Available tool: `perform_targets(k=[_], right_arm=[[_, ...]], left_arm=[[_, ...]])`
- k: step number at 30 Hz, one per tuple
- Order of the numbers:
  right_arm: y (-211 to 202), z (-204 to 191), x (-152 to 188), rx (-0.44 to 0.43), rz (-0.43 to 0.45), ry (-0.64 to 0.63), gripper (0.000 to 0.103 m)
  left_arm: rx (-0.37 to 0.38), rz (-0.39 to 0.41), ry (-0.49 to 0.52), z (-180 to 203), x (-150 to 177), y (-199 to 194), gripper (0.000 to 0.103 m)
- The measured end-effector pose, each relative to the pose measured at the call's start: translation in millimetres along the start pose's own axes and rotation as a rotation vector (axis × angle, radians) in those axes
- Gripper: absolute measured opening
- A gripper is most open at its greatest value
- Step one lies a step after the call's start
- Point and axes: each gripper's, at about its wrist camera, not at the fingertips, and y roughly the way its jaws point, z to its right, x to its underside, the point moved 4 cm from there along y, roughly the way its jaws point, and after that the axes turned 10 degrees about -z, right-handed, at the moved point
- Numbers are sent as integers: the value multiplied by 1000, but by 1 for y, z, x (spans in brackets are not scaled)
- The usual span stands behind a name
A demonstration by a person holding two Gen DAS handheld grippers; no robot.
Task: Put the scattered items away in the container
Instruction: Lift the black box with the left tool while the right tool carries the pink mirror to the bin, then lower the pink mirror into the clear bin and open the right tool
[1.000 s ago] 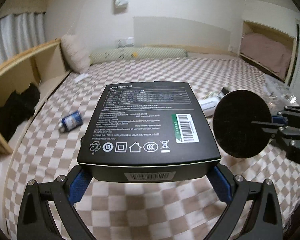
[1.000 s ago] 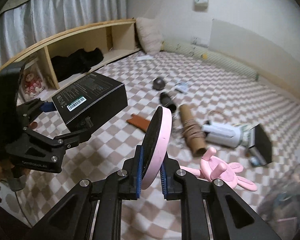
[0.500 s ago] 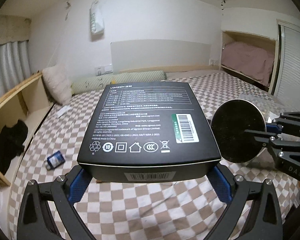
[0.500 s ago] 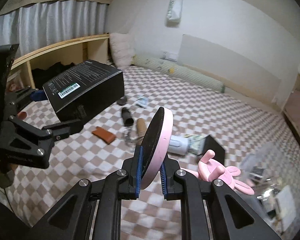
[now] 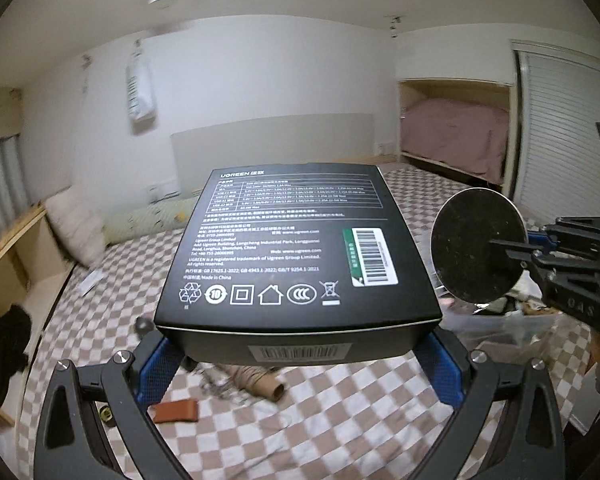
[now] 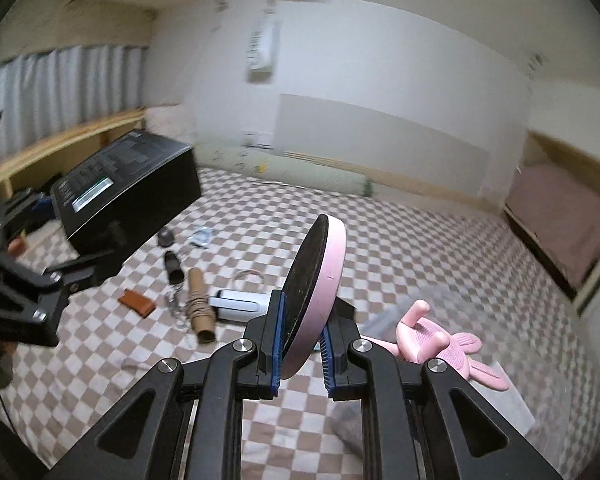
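1. Your left tool [image 5: 300, 360] is pinching a black box [image 5: 300, 252] by its two sides and holds it level above the bed [image 5: 360, 412], printed label face up.
2. Your right tool [image 6: 300, 354] is pinching a round pink mirror [image 6: 316, 288] by its lower rim. The mirror stands on edge, dark face toward the left.
3. In the left wrist view, the mirror [image 5: 478, 245] sits to the right of the box, apart from it.
4. The clear container [image 5: 500, 328] sits on the bed below the mirror. Its contents are too blurred to tell.
5. A cardboard tube [image 6: 199, 304], a brown case [image 6: 137, 302], a white bottle [image 6: 238, 305] and a pink rabbit toy [image 6: 440, 344] lie loose on the checked bed cover.
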Motion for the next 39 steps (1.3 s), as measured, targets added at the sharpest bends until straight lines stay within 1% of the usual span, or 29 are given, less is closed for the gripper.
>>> perform_targets(k=[5,8,12,17,25,31,34,39], right_arm=[[-3,58,19,97,-27,102,16],[4,90,39,136,-81,171,16],[16,114,63,162,-159,248,16],[29,128,85,160,-234,304,16],[49,125,97,171,-295,271,16],[67,136,107,132,-349,310,13],[70,146,110,130,-354,330,13],[74,169,120,91,-370,396,13]], left_arm=[[43,-1,61,43,-16,12,102],[76,-1,75,63,-24,20,102],[103,-11,89,86,-30,29,102],[124,-24,93,102,-31,39,102],[133,-53,86,115,-31,56,102],[136,-77,114,133,-34,74,102],[156,-82,116,143,-42,84,102],[191,-92,122,162,-55,102,102]])
